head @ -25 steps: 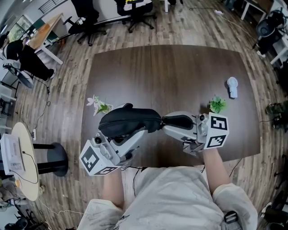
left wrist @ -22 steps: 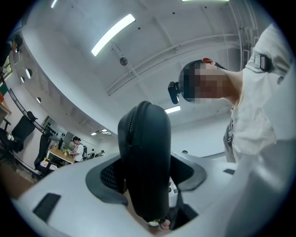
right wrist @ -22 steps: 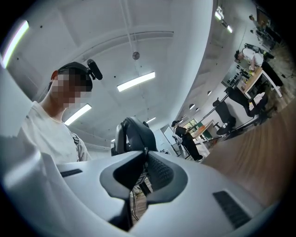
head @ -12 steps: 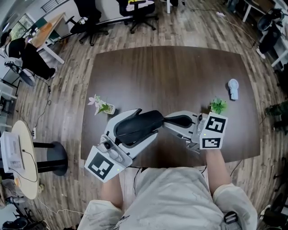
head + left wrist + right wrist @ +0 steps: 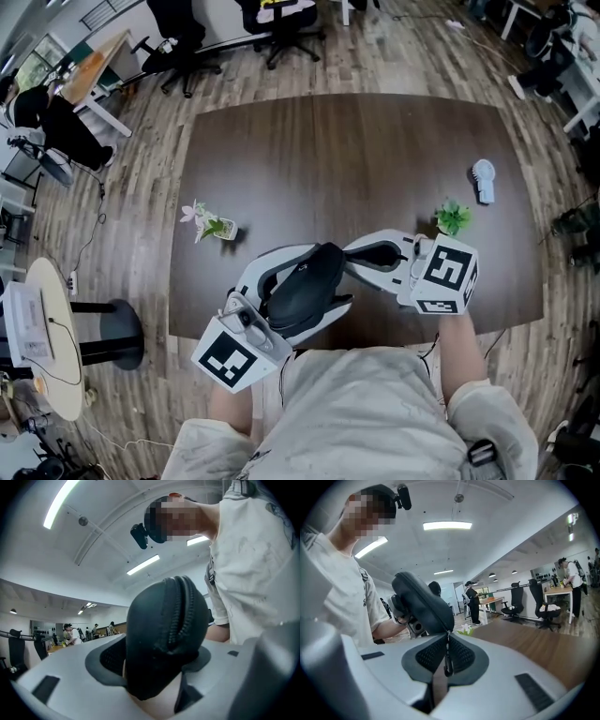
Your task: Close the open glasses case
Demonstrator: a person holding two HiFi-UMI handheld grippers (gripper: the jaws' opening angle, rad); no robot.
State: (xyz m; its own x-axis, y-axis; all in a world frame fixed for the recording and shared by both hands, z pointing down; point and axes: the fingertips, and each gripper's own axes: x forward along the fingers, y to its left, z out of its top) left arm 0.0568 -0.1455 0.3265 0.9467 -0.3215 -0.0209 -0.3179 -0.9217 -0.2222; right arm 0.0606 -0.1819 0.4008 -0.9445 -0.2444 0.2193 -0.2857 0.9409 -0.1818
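Glasses case (image 5: pixel 305 286) sat clear above near edge of surface (image 5: pixel 356 159), between opening jaws of left hand-held gripper (image 5: pixel 154 672). Right hand-held gripper (image 5: pixel 445 677) was pinched on zipper pull (image 5: pixel 448 660). Case judged light, semi-stiff fabric shell. Pull small, slip-prone: grip tab, brace body.

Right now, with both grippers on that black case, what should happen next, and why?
Probably the right gripper should draw the zipper pull along the case: its jaws pinch it, while the left gripper, jaws opening, has the case between them.
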